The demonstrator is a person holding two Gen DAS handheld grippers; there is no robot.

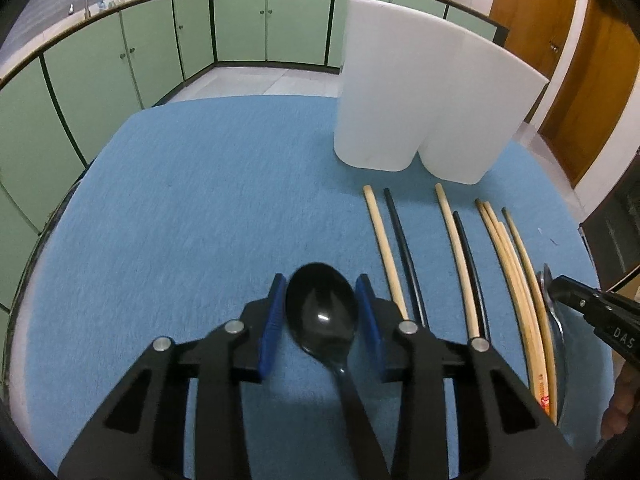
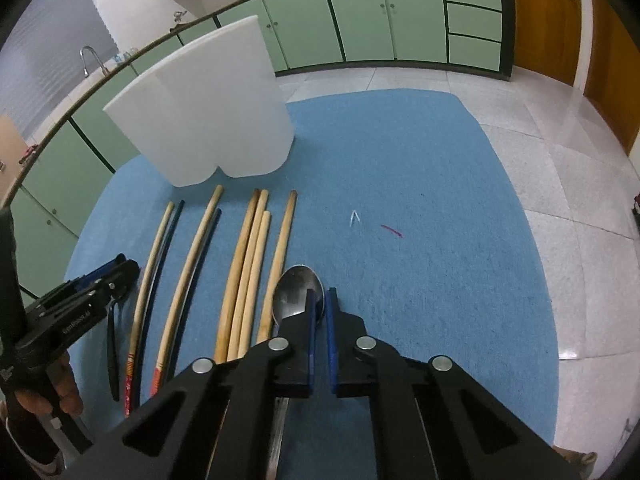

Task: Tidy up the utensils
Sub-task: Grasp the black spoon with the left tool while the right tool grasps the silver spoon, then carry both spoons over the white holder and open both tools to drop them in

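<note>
Left wrist view shows a glossy black plastic spoon (image 1: 320,312) lying bowl-up on the blue felt mat (image 1: 200,208), its slim handle running back under the tool. The left gripper (image 1: 323,292) straddles the bowl: the blue pads sit just beside each rim, and whether they press on it I cannot tell.

To the spoon's right lie loose chopsticks in a rough row, pale wooden chopsticks (image 1: 456,252) mixed with thin black chopsticks (image 1: 404,248), tips pointing toward the holder. Two of the wooden ones carry red printed bands near their thick ends.

Right wrist view shows a dull silver metal spoon (image 2: 294,296) at the row's right end, bowl-up, just beside the outermost wooden stick. The right gripper (image 2: 320,300) is clenched, its blue pads nearly together over the bowl's right rim; whether that edge is pinched is unclear.

A white translucent plastic two-compartment utensil holder (image 1: 420,92) stands upright beyond the chopstick tips; its inside is hidden from both cameras.
</note>
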